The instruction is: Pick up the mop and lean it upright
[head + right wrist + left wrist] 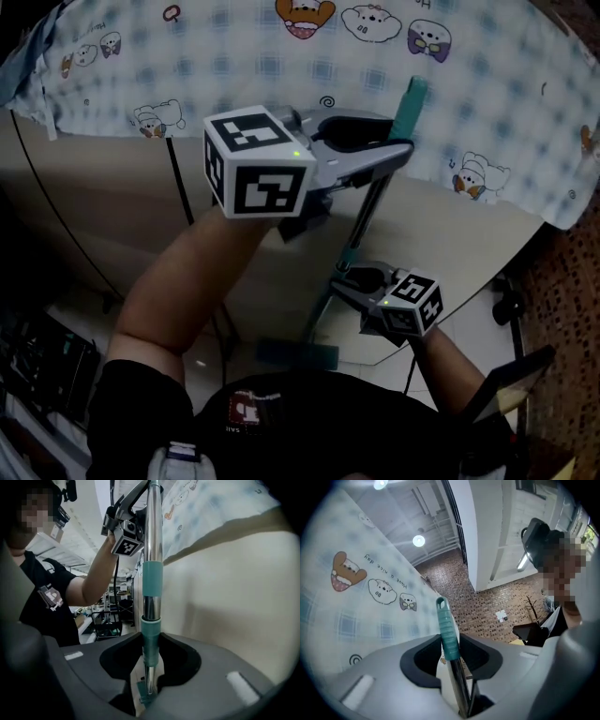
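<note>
Mop (pixel 370 211) stood near-upright in front of the cloth (pixel 234 66), tilted a bit. Its teal grip (pixel 412 98) overlapped the cloth's lower part, and the pole ran down away from the cloth across bare wall (pixel 112 197). Mop head (pixel 298 354), flat & teal, was the part farthest below the cloth; couldn't tell if it touched the floor.

L gripper (pixel 398 150) sat at the cloth's hem, clamped on the pole right under the grip. In its own view the grip's lower end was wedged between both pads, no gap seen either side, w/ the cloth filling the left bkgd. Jaws narrow, holding the mop.

R gripper (pixel 342 281) was well below the cloth, approx. midway between hem & mop head, also closed on the pole. In its own view a teal collar (pixel 151 634) & the chrome tube were pinched between the pads. The pole went up toward the cloth at top right, w/ L gripper higher on the same pole.

L cube (pixel 258 164) & R cube (pixel 412 302) faced the head cam. Forearm (pixel 187 281) reached up toward the cloth behind L gripper.
</note>
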`<state>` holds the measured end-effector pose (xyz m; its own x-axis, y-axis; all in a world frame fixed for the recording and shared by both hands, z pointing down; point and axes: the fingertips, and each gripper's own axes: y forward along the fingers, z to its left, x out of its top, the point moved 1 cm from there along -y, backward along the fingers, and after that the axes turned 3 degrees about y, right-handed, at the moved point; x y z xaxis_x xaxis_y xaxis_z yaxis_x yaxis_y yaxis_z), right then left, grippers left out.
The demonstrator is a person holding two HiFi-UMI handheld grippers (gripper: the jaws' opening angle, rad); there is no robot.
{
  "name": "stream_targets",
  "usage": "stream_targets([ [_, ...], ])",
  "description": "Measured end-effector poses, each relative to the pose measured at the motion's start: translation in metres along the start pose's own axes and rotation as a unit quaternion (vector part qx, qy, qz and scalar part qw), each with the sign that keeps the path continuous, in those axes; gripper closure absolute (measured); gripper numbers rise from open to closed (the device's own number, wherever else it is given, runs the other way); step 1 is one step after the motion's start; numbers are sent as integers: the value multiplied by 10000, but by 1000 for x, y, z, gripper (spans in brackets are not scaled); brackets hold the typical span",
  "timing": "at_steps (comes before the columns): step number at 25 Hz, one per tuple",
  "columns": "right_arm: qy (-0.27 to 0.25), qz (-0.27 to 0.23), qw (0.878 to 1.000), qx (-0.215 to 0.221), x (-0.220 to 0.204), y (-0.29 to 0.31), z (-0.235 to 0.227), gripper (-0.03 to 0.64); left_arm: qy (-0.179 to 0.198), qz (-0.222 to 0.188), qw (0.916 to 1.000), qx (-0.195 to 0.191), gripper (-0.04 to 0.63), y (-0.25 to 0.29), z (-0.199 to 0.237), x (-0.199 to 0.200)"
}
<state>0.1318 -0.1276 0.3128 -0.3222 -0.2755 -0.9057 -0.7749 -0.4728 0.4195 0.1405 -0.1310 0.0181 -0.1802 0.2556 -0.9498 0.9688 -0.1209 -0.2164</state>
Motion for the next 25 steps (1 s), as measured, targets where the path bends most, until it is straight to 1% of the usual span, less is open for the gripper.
stream_targets([
  [3, -44, -47, 10000, -51, 16, -13, -5, 489, -51, -68, 9999, -112, 474, 8, 4, 22],
  [11, -107, -293, 9993, -190, 54, -38, -5, 489, 37, -163, 9995, -261, 476, 19, 3, 66],
  [14, -132, -341, 9991, -223, 62, -45, -4, 489, 8, -162, 9993, -345, 476, 23, -1, 74],
  [18, -144, -371, 9989, -241, 66, -53, -3, 489, 16, -164, 9992, -367, 476, 28, -3, 81],
  [25, -179, -377, 9986, -322, 65, -58, -8, 489, 29, -150, 9991, -407, 476, 32, -4, 81],
])
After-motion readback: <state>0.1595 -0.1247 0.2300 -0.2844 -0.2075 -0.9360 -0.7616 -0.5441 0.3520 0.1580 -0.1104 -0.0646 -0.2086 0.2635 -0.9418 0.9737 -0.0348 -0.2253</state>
